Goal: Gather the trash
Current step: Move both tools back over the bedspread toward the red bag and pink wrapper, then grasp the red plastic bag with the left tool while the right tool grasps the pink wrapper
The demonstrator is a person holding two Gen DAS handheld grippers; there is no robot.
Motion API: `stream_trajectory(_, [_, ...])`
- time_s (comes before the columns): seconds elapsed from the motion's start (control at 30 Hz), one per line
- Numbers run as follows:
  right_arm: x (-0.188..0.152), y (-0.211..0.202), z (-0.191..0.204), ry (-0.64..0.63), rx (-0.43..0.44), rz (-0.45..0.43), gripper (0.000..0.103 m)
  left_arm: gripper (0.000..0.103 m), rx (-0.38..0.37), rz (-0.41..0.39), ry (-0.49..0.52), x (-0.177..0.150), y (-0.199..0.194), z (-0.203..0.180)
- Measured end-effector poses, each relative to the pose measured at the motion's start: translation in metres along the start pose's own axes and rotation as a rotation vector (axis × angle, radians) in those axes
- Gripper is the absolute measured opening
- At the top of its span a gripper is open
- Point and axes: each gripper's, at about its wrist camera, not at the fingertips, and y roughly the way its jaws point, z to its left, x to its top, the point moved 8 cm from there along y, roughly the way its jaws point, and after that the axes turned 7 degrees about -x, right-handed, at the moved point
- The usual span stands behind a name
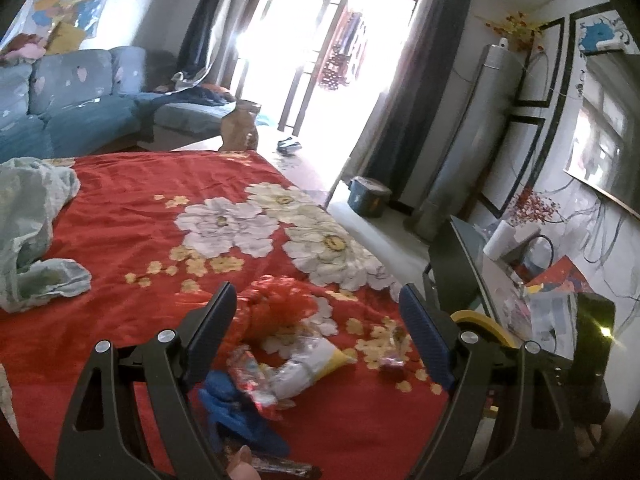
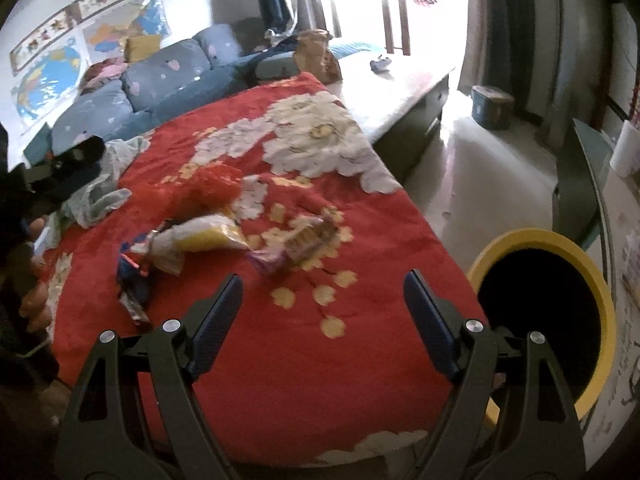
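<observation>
Trash lies on a red flowered cloth [image 1: 132,208] [image 2: 304,360]. In the left wrist view my left gripper [image 1: 320,304] stands open over a red net bag [image 1: 276,308], a yellow-and-white snack packet [image 1: 308,364], a blue wrapper [image 1: 236,412] and a small dark red wrapper [image 1: 390,364]. In the right wrist view my right gripper [image 2: 322,292] is open with nothing between its fingers, above the cloth's near edge. Ahead of it lie the yellow packet [image 2: 204,236], a purple-and-tan wrapper [image 2: 304,240], a blue wrapper [image 2: 134,284] and the red net bag [image 2: 212,184]. A yellow-rimmed bin [image 2: 536,320] stands to the right.
A pale green plastic bag [image 1: 32,232] [image 2: 100,196] lies at the cloth's left. A blue sofa [image 1: 76,108] stands behind, a brown paper bag [image 1: 240,124] at the far end. A small blue tub [image 1: 368,196] sits on the floor; a cluttered glass stand [image 1: 520,280] is right.
</observation>
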Motion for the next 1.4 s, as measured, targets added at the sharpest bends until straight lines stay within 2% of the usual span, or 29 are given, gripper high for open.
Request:
stream_trajectory(0.27, [0.010,0.012,0.032,-0.040,0.022,-0.011,0.074,0.080,0.063,0.009,-0.038,0.000,0.002,0.034])
stream_trajectory(0.4, [0.014,0.023,0.038,-0.045,0.010,-0.013,0.074,0.081,0.109,0.025,-0.055,-0.002,0.010,0.057])
stream_trajectory(0.63, [0.016,0.051,0.041,-0.032,-0.019,0.015,0.074,0.079,0.129,0.063,-0.111,-0.006,0.036,0.091])
stream_trajectory(0.7, [0.015,0.059,0.041,-0.029,-0.025,0.030,0.072,0.079,0.132,0.078,-0.142,-0.009,0.044,0.101])
stream_trajectory(0.77, [0.012,0.067,0.040,-0.023,-0.028,0.051,0.065,0.078,0.131,0.090,-0.158,-0.011,0.052,0.106])
stream_trajectory(0.8, [0.010,0.072,0.039,-0.013,-0.027,0.065,0.062,0.075,0.132,0.102,-0.167,-0.013,0.057,0.109])
stream_trajectory(0.83, [0.008,0.076,0.037,-0.003,-0.021,0.079,0.056,0.072,0.130,0.111,-0.174,-0.014,0.061,0.110])
stream_trajectory(0.87, [0.005,0.080,0.036,0.006,-0.015,0.094,0.046,0.070,0.129,0.122,-0.188,-0.017,0.065,0.113])
stream_trajectory(0.9, [0.002,0.082,0.035,0.010,-0.010,0.103,0.033,0.064,0.130,0.131,-0.201,-0.019,0.068,0.115])
stream_trajectory(0.97, [-0.002,0.084,0.032,0.021,0.004,0.115,0.030,0.048,0.133,0.148,-0.216,-0.023,0.072,0.119])
stream_trajectory(1.03, [-0.004,0.081,0.032,0.016,0.005,0.101,0.028,0.024,0.140,0.158,-0.221,-0.026,0.075,0.122])
stream_trajectory(1.1, [-0.004,0.077,0.031,0.019,0.009,0.090,0.026,0.012,0.142,0.162,-0.220,-0.028,0.076,0.123])
stream_trajectory(1.2, [-0.003,0.071,0.029,0.027,0.025,0.082,0.025,0.007,0.121,0.146,-0.221,-0.025,0.070,0.118])
stream_trajectory(1.4, [0.002,0.054,0.024,0.040,0.054,0.050,0.025,0.006,0.089,0.070,-0.181,-0.007,0.049,0.096])
